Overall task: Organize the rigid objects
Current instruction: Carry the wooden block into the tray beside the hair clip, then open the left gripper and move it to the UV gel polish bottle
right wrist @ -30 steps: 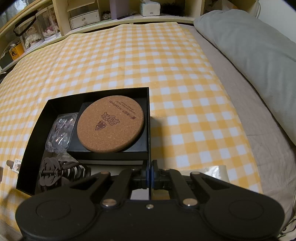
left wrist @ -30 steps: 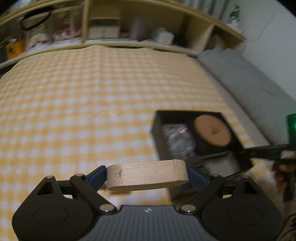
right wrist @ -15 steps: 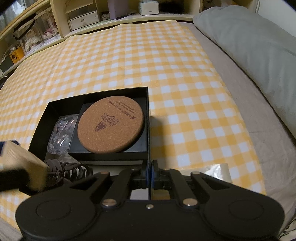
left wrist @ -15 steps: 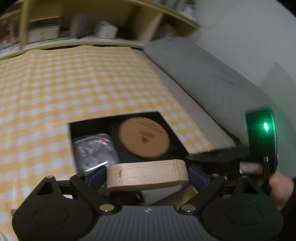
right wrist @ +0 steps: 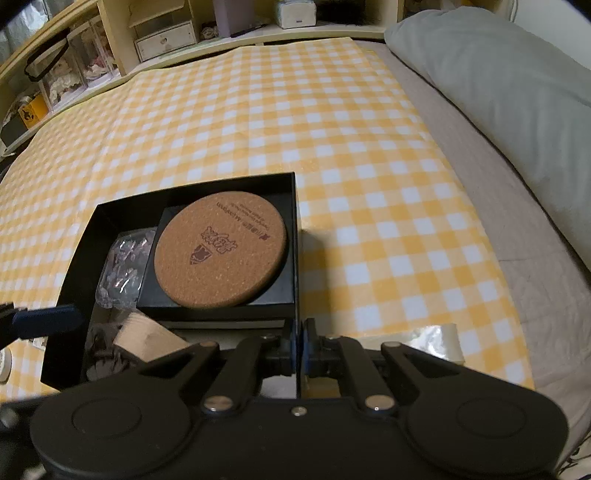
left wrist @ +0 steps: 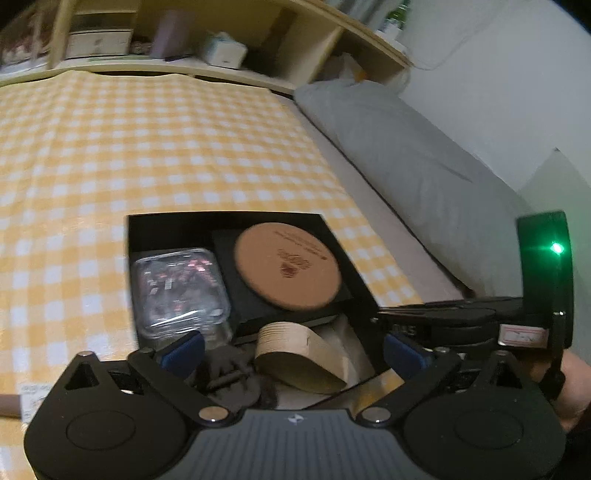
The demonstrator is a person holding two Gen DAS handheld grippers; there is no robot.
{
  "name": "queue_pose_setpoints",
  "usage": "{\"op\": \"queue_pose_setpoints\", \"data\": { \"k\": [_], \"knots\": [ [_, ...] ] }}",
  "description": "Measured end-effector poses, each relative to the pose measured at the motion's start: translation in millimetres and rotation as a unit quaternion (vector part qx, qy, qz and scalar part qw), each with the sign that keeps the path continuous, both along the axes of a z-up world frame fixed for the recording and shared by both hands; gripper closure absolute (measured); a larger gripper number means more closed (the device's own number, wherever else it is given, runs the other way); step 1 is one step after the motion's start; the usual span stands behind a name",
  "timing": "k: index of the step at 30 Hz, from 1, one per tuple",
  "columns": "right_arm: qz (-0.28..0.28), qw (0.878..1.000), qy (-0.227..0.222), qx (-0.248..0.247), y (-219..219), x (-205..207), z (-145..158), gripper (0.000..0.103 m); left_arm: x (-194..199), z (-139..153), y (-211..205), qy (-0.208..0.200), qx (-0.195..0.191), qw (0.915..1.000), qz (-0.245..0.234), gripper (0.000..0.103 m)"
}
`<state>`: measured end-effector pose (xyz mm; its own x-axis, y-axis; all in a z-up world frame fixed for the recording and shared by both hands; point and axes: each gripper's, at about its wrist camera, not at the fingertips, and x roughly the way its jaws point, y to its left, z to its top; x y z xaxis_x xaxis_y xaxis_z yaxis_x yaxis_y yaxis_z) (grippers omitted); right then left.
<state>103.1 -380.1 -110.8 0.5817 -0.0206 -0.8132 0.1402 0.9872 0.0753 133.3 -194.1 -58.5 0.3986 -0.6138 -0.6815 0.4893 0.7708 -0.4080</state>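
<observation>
Left tool [left wrist: 291, 350] hung over the near end of the black box [left wrist: 225, 221], fingers spread wide with nothing between the blue pads [left wrist: 183, 347]. Box sat on the yellow checked sheet [left wrist: 147, 147] covering the bed.

Inside the box, far left: clear plastic pack [left wrist: 179, 286], contents blurred, maybe small parts. Near left corner, under the left tool: dark cutout piece [left wrist: 229, 380], shape hard to read. Just right of it, the wooden oval block [left wrist: 295, 354] lay inside the box at the near end, tilted, on pale paper, free of both pads. Behind it, a smaller black inner box [left wrist: 251, 306] carried the round cork coaster [left wrist: 286, 267], printed side up, in the far right part of the box.

Right tool [right wrist: 298, 345] was pinched shut on the right wall of the black box [right wrist: 295, 258], thin wall clamped between its pads near the front right corner. From that side the cork coaster [right wrist: 221, 254] sat left of the wall, with the wooden oval block [right wrist: 147, 339] lower left, one left-tool pad [right wrist: 48, 319] beside it.

Further right: crinkled clear wrapper [right wrist: 439, 339] on the sheet just beside the right tool, then a grey pillow [right wrist: 498, 74] along the bed's right edge. Wooden shelves [right wrist: 166, 33] with clutter ran across the far end.
</observation>
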Motion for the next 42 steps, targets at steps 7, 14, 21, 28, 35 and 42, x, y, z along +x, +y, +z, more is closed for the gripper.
{"op": "queue_pose_setpoints", "data": {
  "k": [7,14,21,28,35,42],
  "knots": [
    [0.000,1.000,0.000,0.000,0.6,-0.4,0.0,0.099,6.7,-6.5,10.9,0.020,0.020,0.9994,0.019,0.053],
    [0.000,1.000,0.000,0.000,0.5,0.0,-0.1,0.099,11.1,-8.4,-11.5,0.002,0.064,0.9978,-0.015,0.083],
    [0.000,1.000,0.000,0.000,-0.2,-0.4,-0.1,0.099,1.4,-20.8,-48.2,0.010,0.082,0.9936,-0.078,0.089],
    [-0.001,1.000,0.000,0.001,1.0,-1.1,0.1,0.099,-7.6,-17.0,-54.1,-0.003,0.088,0.9922,-0.089,0.089],
    [0.000,1.000,0.000,0.001,0.9,-1.8,0.5,0.099,-14.1,-2.6,-36.5,-0.008,0.089,0.9941,-0.061,0.032],
    [-0.001,1.000,0.000,0.002,0.6,-1.5,0.5,0.099,-24.4,13.1,-14.2,-0.026,0.087,0.9951,-0.039,0.005]
  ]
}}
